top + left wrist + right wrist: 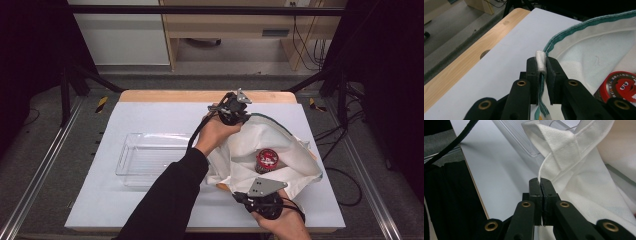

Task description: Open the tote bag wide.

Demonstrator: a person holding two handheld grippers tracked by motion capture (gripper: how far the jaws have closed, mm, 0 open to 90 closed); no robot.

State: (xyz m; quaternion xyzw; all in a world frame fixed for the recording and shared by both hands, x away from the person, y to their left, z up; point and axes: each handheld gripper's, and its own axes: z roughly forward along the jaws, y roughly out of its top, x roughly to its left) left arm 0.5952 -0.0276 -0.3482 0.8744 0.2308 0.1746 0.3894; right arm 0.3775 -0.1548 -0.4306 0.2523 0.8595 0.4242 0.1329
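Two claws, left (541,65) and right (541,185), pinch one bag (280,142) holding one tin (267,159).

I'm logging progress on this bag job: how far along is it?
Done: both grippers have the white cloth bag by its rim, left gripper shut on the green-trimmed edge, right gripper on the near edge, mouth held open. In hand: a red round tin lies inside. Left, probably: the clear plastic tray holds nothing.
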